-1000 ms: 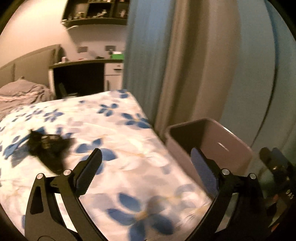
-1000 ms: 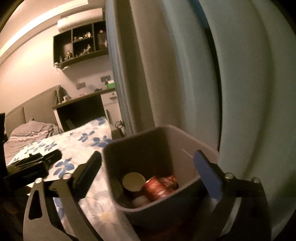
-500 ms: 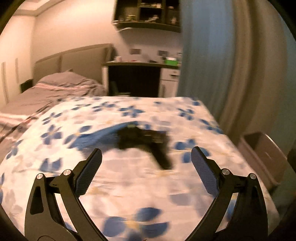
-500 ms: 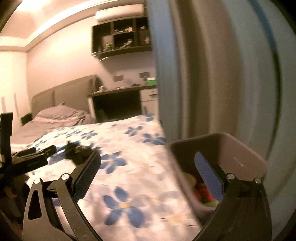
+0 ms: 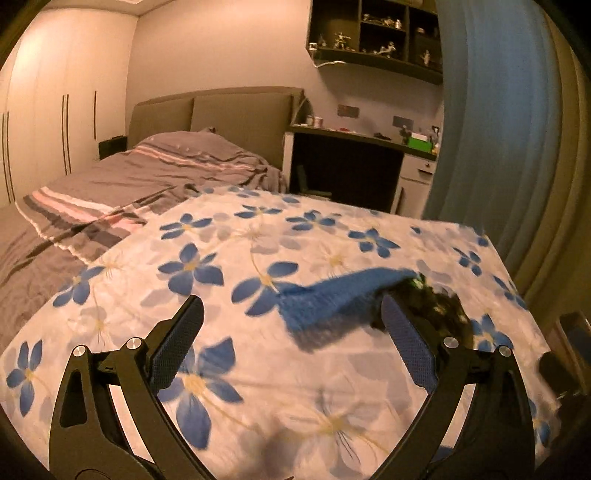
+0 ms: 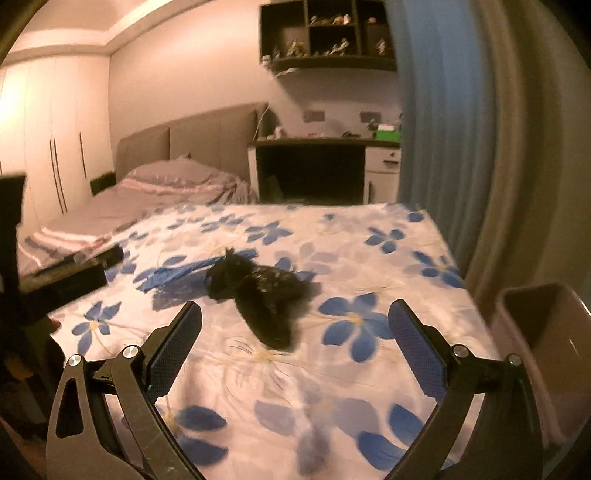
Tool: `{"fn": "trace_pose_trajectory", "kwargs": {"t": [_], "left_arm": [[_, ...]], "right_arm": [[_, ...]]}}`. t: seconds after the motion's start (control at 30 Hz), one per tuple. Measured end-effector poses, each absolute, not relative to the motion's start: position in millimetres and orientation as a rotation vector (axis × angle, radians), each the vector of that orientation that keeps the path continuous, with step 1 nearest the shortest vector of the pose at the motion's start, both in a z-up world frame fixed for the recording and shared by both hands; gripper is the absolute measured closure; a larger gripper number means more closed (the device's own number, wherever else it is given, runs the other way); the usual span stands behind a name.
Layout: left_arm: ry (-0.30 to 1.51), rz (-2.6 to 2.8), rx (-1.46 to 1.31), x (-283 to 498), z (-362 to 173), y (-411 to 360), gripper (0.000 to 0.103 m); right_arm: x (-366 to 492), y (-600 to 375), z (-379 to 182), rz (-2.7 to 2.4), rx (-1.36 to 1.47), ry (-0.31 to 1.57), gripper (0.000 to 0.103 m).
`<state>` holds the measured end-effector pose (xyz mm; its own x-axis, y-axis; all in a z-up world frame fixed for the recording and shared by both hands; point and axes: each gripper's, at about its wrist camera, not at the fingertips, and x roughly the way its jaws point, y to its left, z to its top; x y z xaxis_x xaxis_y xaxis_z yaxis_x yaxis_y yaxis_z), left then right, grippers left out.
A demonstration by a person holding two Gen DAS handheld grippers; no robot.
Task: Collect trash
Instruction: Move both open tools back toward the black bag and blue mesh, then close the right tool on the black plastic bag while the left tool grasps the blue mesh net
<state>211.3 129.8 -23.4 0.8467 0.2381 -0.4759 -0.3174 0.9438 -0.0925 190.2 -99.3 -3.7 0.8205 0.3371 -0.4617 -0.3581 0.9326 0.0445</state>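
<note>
A crumpled black plastic bag (image 6: pixel 258 291) lies on the flowered cloth (image 6: pixel 332 258), beside a blue rag (image 6: pixel 173 275). In the left wrist view the rag (image 5: pixel 332 299) is ahead and the bag (image 5: pixel 439 306) lies behind my right finger. My left gripper (image 5: pixel 291 339) is open and empty, low over the cloth, short of the rag. My right gripper (image 6: pixel 295 339) is open and empty, just short of the bag. The grey trash bin (image 6: pixel 543 343) stands at the cloth's right edge; its contents are hidden.
A bed with grey striped bedding (image 5: pixel 147 177) lies to the left. A dark desk (image 5: pixel 347 166) with small items stands behind, wall shelves (image 5: pixel 373 33) above it. Curtains (image 5: pixel 498 129) hang on the right. The left gripper's body (image 6: pixel 55 280) shows at the right wrist view's left edge.
Both grippers have swung left, away from the bin and toward the bag and rag. The bin has slid to the right edge of the right wrist view. Both stay open.
</note>
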Motion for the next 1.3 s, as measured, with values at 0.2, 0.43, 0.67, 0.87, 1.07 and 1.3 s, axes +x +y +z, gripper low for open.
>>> {"fn": "trace_pose_trajectory", "kwargs": {"t": [0.2,0.43,0.67,0.87,1.07,1.3], "left_arm": [[0.484,0.295,-0.173,224.3,-29.3,146.1,0.008],[0.507,0.236,-0.205,235.0,-38.0,155.7,0.008],[0.560,0.173,-0.187,253.1,-52.0,154.0,0.008],[0.612,0.127,-0.192,270.0,-61.3,153.2,0.008],[0.681,0.083,-0.206,290.8,-69.4,154.8,0.014],[0.855,0.051,-0.231,320.7,-93.6,156.7,0.043]], "right_arm": [[225.4,-64.6,-25.6,0.398,-0.091,0.578,0.026],[256.8,-42.7,-43.1,0.398,-0.126,0.659,0.034],[281.3,-37.2,-54.1,0.399,-0.121,0.758,0.072],[279.8,-51.4,-51.9,0.429,-0.051,0.743,0.099],[265.5,-67.7,-33.8,0.414,-0.018,0.650,0.100],[261.8,-74.3,-21.8,0.436,0.015,0.623,0.100]]}}
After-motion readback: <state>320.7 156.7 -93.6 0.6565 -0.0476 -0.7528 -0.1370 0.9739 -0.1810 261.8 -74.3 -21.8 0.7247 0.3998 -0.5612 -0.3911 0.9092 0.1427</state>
